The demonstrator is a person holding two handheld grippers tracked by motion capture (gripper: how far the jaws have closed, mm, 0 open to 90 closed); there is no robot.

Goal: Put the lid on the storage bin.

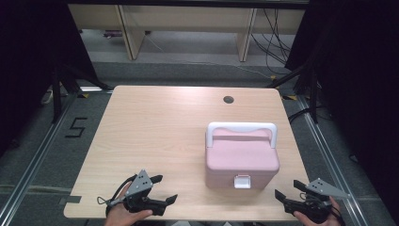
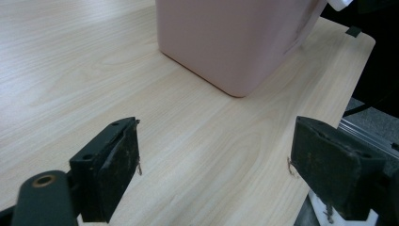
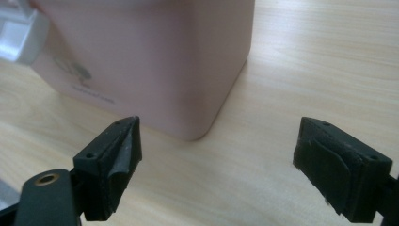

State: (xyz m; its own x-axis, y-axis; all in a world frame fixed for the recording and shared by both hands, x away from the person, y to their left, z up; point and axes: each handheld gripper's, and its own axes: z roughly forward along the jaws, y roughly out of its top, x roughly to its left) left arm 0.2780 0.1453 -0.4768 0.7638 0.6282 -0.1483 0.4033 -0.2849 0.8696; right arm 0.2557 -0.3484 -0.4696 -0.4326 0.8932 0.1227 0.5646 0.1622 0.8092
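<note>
Fingers [image 2: 110, 172] of the left gripper [image 1: 165, 189] stand wide apart with nothing between them, low over the surface [image 1: 155, 127] near its front left corner. Those of the right gripper [image 1: 289, 189] are likewise spread and hold nothing, at the front right corner. Between the two, the pink box [image 1: 241, 165] sits on the right half of the surface close to its front edge, its white handle [image 1: 241, 127] upright and its white latch [image 1: 243, 181] facing the front edge. Neither gripper touches the box.
</note>
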